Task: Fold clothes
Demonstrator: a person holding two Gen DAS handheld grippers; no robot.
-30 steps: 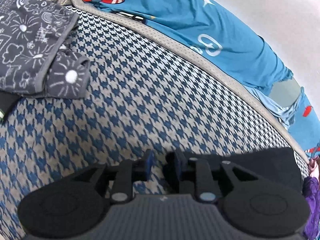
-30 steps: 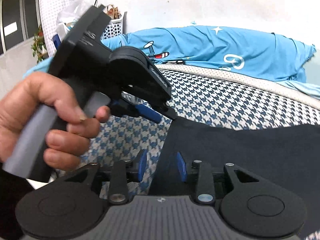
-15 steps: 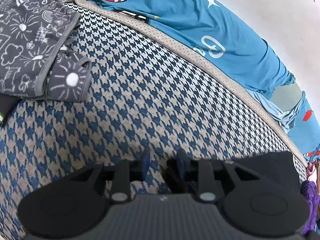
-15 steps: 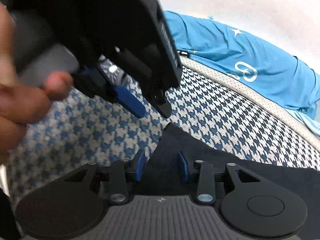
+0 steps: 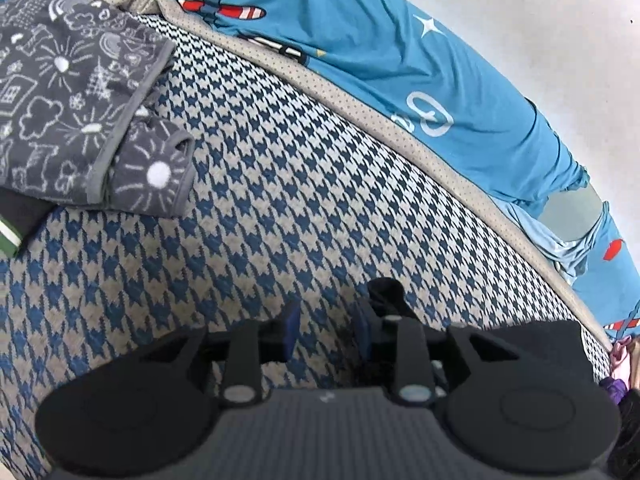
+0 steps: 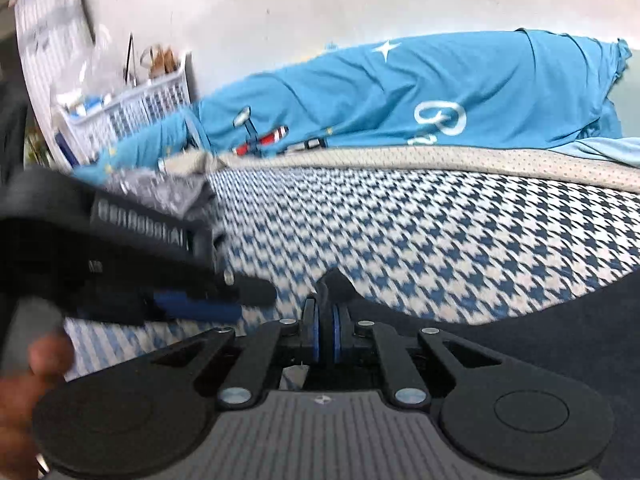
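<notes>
A black garment [image 6: 520, 320] lies on the houndstooth mattress [image 6: 420, 232], spread to the right. My right gripper [image 6: 326, 320] is shut on its near corner, and a peak of cloth sticks up past the pads. My left gripper [image 5: 326, 328] is open just above the mattress, with nothing between its fingers. The black garment's corner [image 5: 386, 292] rises right beside its right finger. In the right wrist view the left gripper [image 6: 224, 304] hovers low at the left, held by a hand [image 6: 24, 380]. A folded grey doodle-print garment [image 5: 80, 112] lies at the far left.
A blue sheet with aeroplane prints [image 5: 400, 60] is bunched along the mattress's far edge against a white wall. A white laundry basket [image 6: 132, 104] stands at the back left. Bare houndstooth surface stretches between the grey garment and the black one.
My right gripper has closed on the black garment's corner. My left gripper's jaws have spread wider, and it has dropped low to the left of that corner.
</notes>
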